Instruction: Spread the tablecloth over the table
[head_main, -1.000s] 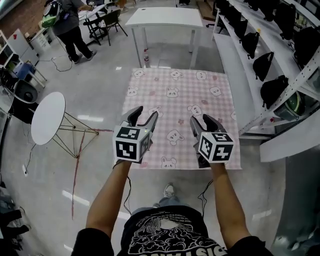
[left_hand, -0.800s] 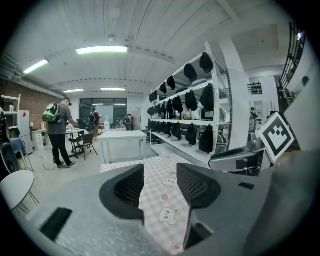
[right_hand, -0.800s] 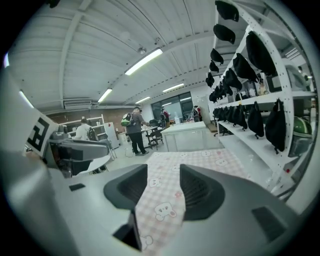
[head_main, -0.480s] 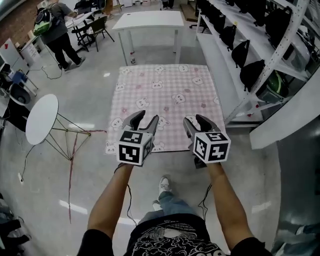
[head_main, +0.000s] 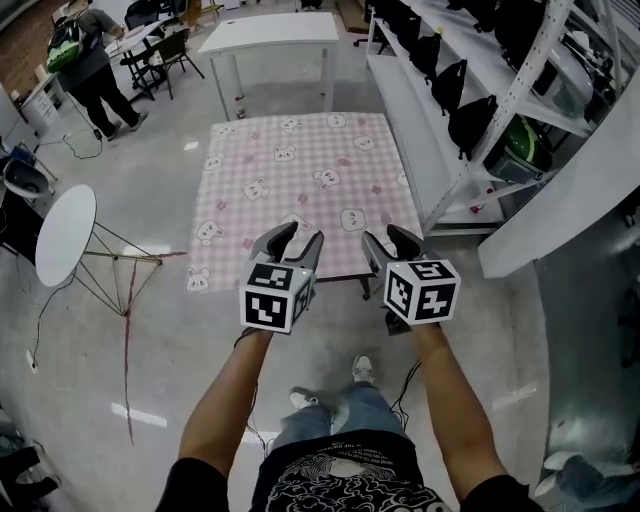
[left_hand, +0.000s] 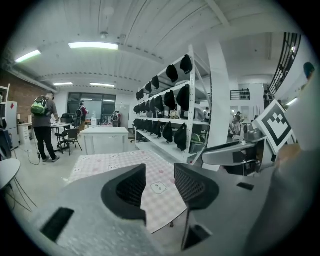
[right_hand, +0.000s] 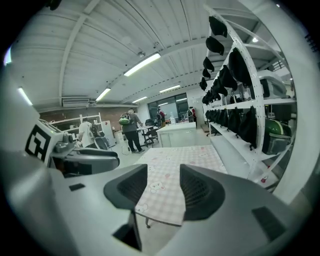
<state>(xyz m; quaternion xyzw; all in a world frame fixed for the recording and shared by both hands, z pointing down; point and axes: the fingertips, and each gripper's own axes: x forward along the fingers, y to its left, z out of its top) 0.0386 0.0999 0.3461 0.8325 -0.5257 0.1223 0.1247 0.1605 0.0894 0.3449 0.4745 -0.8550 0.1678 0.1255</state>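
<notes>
Tablecloth (head_main: 300, 190) lies spread, job seemingly done; at its near edge, left gripper (head_main: 300, 235), fingers just narrowing, and right gripper (head_main: 382, 235) gape empty.

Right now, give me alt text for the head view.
A pink bear-print tablecloth lies spread flat, seen from above. Near its front edge the person holds the left gripper, jaws apart though they have just been closing a little, and the right gripper, jaws apart, both empty. Shelves with black bags stand at right.
</notes>
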